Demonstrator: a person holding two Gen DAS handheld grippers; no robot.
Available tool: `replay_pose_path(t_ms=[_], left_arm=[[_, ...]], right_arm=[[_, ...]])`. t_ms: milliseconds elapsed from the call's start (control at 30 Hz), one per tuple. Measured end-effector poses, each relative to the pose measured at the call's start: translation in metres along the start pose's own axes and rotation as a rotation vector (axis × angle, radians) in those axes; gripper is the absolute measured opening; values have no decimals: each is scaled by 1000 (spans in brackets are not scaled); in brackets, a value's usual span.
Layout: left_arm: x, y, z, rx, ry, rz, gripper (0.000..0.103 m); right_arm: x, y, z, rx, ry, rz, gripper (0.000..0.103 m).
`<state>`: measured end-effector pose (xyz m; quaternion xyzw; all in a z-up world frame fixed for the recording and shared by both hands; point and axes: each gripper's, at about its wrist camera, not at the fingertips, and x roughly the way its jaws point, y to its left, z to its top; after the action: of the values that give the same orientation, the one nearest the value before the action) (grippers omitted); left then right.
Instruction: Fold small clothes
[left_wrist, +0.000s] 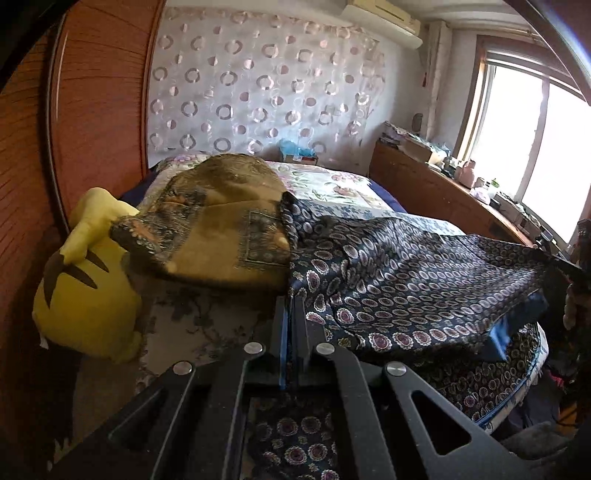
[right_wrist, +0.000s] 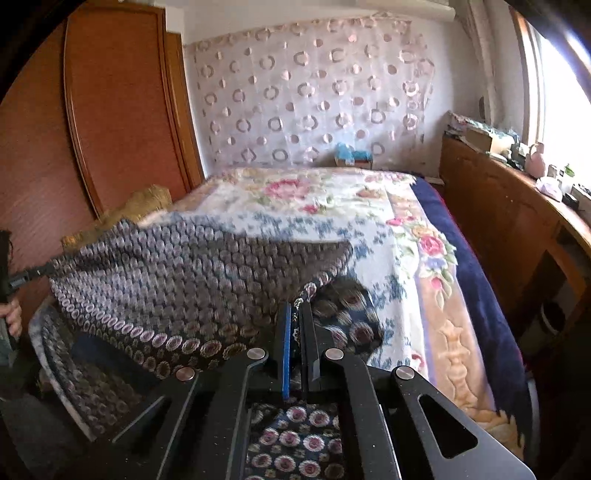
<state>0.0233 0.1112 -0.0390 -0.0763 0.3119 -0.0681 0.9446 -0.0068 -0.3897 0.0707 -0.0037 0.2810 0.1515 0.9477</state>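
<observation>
A dark navy garment (left_wrist: 406, 273) printed with oval rings hangs stretched over the bed between both grippers. My left gripper (left_wrist: 291, 300) is shut on one edge of it, and the cloth runs off to the right, where the right gripper (left_wrist: 567, 267) holds the far end. In the right wrist view my right gripper (right_wrist: 297, 306) is shut on a corner of the garment (right_wrist: 177, 280). There the cloth spreads left to the left gripper (right_wrist: 31, 275), with a hand (right_wrist: 11, 319) below it. Part of the garment sags under both grippers.
A floral bedspread (right_wrist: 317, 199) covers the bed. A yellow plush toy (left_wrist: 85, 284) and a brown patterned blanket (left_wrist: 225, 225) lie at its left side by the wooden wardrobe (left_wrist: 96, 110). A cluttered wooden desk (right_wrist: 517, 221) stands under the window on the right.
</observation>
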Motion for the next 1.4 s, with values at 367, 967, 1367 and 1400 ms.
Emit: replay_pose_path(t_ms=[367,967,1367,1400], left_arm=[[-3,8,-9,0,15,18,2],[-2,-2,-11,71,40,34,41],[49,-24,62,166,47,35,47],[58,-25,69,171,54,31,47]], right_arm=[[-26,10,-1,-19,-33,51,3],[-4,6,-21,-20,86,-38,21],[64,-1,40,-81,73,-78,43],[78,-2,46,-78,91,-77,44]])
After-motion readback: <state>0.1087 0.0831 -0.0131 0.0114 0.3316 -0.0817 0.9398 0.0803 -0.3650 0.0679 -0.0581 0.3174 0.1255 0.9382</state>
